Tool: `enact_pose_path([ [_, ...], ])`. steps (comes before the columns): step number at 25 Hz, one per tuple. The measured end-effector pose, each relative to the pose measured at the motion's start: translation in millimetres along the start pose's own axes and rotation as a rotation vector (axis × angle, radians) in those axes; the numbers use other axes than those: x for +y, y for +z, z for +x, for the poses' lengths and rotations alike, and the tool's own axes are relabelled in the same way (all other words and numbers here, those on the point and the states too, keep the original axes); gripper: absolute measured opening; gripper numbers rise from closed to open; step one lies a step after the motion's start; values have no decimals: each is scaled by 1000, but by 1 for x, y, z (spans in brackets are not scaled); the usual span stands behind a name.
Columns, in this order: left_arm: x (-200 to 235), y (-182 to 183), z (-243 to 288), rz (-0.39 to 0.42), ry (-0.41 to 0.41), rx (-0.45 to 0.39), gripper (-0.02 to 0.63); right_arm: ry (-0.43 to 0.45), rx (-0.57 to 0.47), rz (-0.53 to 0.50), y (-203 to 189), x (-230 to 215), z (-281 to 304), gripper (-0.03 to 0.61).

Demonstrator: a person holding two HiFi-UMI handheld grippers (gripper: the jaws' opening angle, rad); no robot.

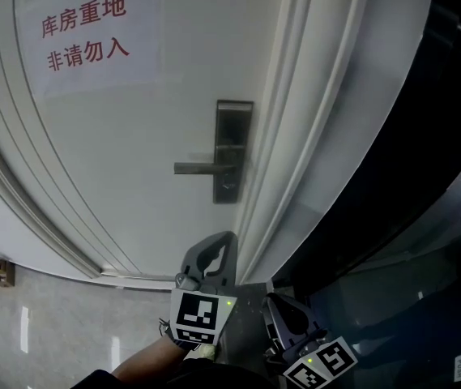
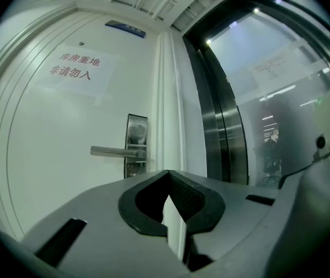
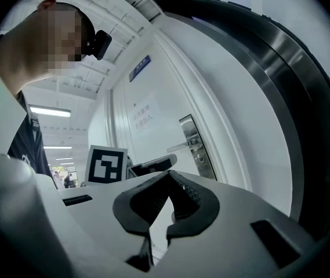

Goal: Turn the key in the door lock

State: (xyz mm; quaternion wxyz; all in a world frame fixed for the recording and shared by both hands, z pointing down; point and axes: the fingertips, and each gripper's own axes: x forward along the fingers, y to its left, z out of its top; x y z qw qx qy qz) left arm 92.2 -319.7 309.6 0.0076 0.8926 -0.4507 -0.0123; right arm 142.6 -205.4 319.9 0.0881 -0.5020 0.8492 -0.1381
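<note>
White painted door (image 1: 133,136), smooth and matte, with ribbed moulding on the frame (image 1: 295,136). To its right is a dark glossy panel with a brushed steel strip (image 2: 222,132). The floor (image 1: 44,331) at lower left is polished pale tile.

A paper sign (image 1: 84,31) with red characters is stuck flat on the upper door. The lock plate (image 1: 232,148) is a tall, narrow rectangle of dull grey metal on the door's right edge. A straight lever handle (image 1: 202,168) sticks out of it to the left. Below the lever we see a small round cylinder, but it is too small for us to tell whether a key is in it.

The left gripper (image 1: 224,240) is grey plastic with a rounded loop shape. It sits below the lock plate, apart from it and not touching. Its jaws are closed tip to tip, ribbed black pads (image 2: 182,193) meeting, with nothing between them. Its marker cube (image 1: 198,316) is black-and-white checks.

The right gripper (image 1: 277,300) is lower and further right, by the dark panel. In its own view the jaws are also pressed together at the tips and hold nothing.
</note>
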Motion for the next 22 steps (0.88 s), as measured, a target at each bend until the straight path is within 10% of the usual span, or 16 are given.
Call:
enact_pose_path([
  [22,-20,5,-47,-29,2,-13,6,17,-20,-52,-1,22,-27,12],
])
